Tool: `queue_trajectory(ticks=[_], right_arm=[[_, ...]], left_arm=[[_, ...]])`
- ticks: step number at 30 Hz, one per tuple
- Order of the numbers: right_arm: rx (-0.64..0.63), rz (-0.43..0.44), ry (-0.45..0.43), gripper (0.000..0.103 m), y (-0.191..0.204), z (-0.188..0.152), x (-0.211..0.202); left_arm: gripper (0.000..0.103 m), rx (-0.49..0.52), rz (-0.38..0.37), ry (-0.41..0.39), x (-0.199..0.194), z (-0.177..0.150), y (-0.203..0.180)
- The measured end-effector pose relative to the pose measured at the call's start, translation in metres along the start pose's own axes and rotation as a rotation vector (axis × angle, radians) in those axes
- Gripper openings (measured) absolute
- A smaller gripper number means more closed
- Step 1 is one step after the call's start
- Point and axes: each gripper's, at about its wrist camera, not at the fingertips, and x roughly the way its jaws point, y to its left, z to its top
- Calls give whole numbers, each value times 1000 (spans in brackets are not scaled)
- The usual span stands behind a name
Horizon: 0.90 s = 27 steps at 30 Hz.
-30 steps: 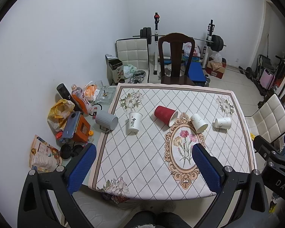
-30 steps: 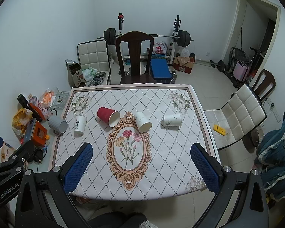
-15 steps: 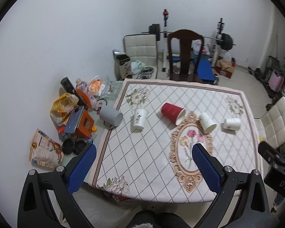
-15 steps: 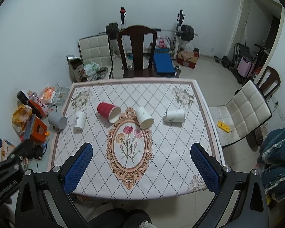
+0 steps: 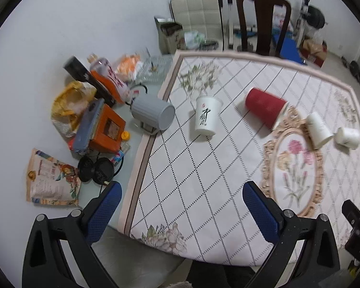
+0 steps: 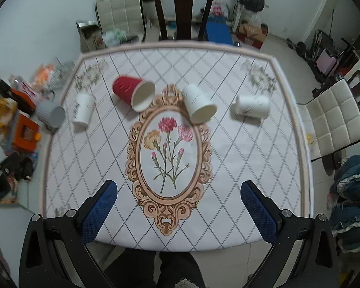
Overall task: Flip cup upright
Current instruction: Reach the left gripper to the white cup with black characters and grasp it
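Observation:
Several paper cups sit on the patterned tablecloth (image 6: 228, 168). A white cup with black writing (image 5: 206, 116) (image 6: 82, 111) stands upright at the left. A red cup (image 5: 265, 106) (image 6: 132, 92) lies on its side, mouth toward me. A white cup (image 6: 199, 106) (image 5: 318, 129) lies on its side by the oval flower frame. Another white cup (image 6: 250, 106) (image 5: 348, 137) lies on its side further right. My left gripper (image 5: 180, 211) is open and empty above the table's near left edge. My right gripper (image 6: 178, 211) is open and empty above the near edge.
A grey mug (image 5: 153, 112) lies on its side off the table's left edge, among floor clutter: orange box (image 5: 106, 129), yellow bag (image 5: 69, 103), magazine (image 5: 51, 180). A dark wooden chair (image 6: 183, 12) stands behind the table, a white chair (image 6: 336, 122) at the right.
Both grippers have moved forward and down toward the table; the cups look larger. The left view has swung toward the table's left side. No cup has moved.

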Motion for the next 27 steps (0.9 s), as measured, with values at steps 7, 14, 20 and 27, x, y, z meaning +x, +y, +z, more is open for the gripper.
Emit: queue_trajectory(ticks=[7, 14, 20, 27], right_arm=[[-28, -28, 103, 100, 40, 29, 86], [-49, -58, 188, 95, 77, 62, 156], [-32, -75, 237, 94, 93, 86, 202], [-2, -93, 274, 94, 102, 105, 231]], left_arm=[[103, 45, -4, 93, 78, 43, 5], [102, 74, -50, 180, 153, 86, 9], [102, 93, -131, 259, 200, 110, 2], [84, 112, -219, 308, 231, 124, -10]])
